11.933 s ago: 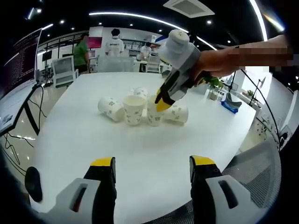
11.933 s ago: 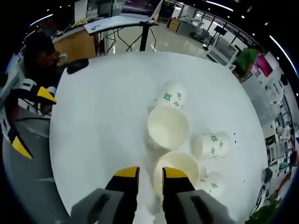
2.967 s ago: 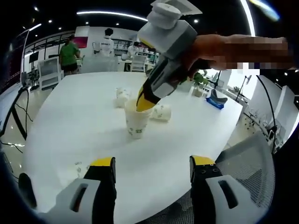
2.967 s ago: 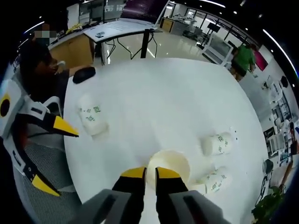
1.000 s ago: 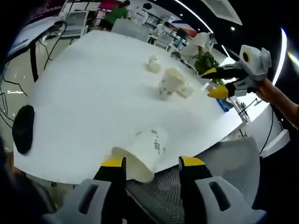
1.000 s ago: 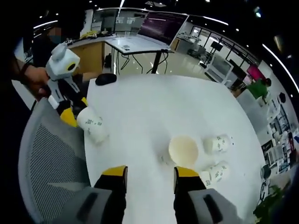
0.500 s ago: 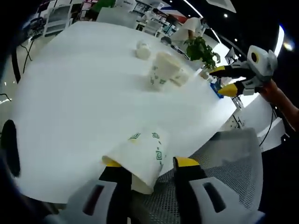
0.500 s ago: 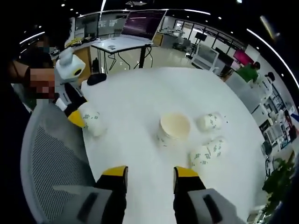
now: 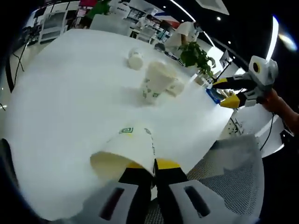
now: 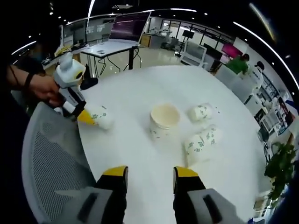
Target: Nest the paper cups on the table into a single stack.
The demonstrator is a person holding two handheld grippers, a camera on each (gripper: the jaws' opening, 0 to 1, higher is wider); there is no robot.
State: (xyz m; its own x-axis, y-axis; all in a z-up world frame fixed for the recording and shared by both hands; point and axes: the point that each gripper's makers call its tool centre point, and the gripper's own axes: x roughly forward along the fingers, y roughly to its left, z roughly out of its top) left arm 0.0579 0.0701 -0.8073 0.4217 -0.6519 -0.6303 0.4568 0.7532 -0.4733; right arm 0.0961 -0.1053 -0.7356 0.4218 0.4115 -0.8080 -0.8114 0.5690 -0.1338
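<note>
A white paper cup with green print [image 9: 128, 149] lies on its side at the near table edge, and my left gripper [image 9: 148, 166] is shut on its rim. In the right gripper view that same cup [image 10: 102, 118] sits at the tips of the left gripper [image 10: 86, 117]. An upright cup stack [image 9: 154, 81] [image 10: 164, 120] stands mid-table. Two more cups lie on their sides beyond it [image 10: 201, 112] [image 10: 201, 143]. My right gripper [image 10: 150, 172] is open over the table edge with nothing between its jaws; it also hangs open off the table's right side [image 9: 227, 93].
The round white table [image 10: 140, 84] carries a black mouse [image 10: 88, 82] at its far left. A grey mesh chair [image 10: 51, 163] [image 9: 233, 172] stands against the near edge. A potted plant [image 9: 194, 53] sits beyond the table. Desks and people are in the background.
My left gripper has come down on the fallen cup and shut on its rim. The right gripper, earlier shut at the stack, has pulled back and stands open.
</note>
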